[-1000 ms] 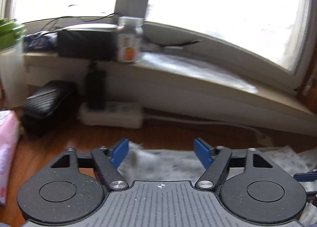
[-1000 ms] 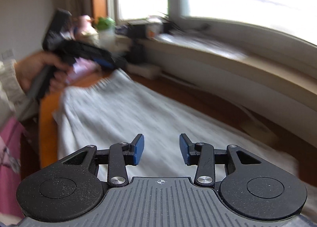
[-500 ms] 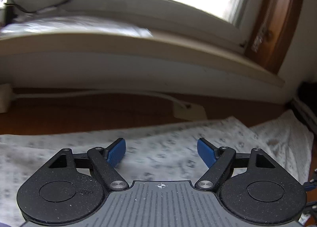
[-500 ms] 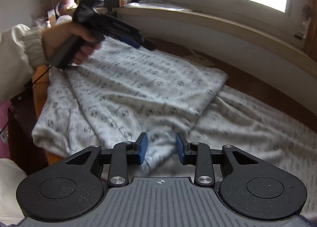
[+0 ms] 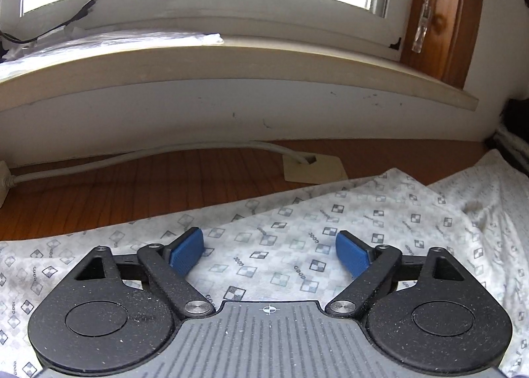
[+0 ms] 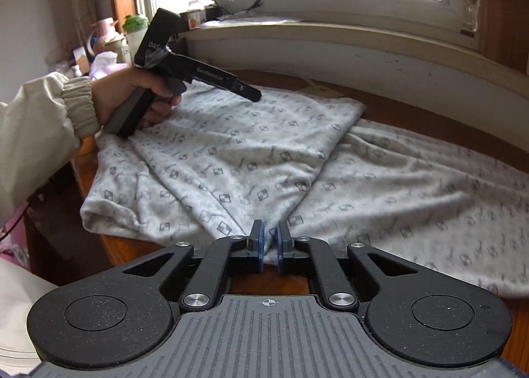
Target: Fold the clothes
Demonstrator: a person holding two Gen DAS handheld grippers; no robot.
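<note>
A white patterned garment lay spread across a wooden table below a windowsill. The right gripper appeared clenched on the cloth's near edge, while the left gripper, jaws wide apart, hovered over its folded part.
</note>
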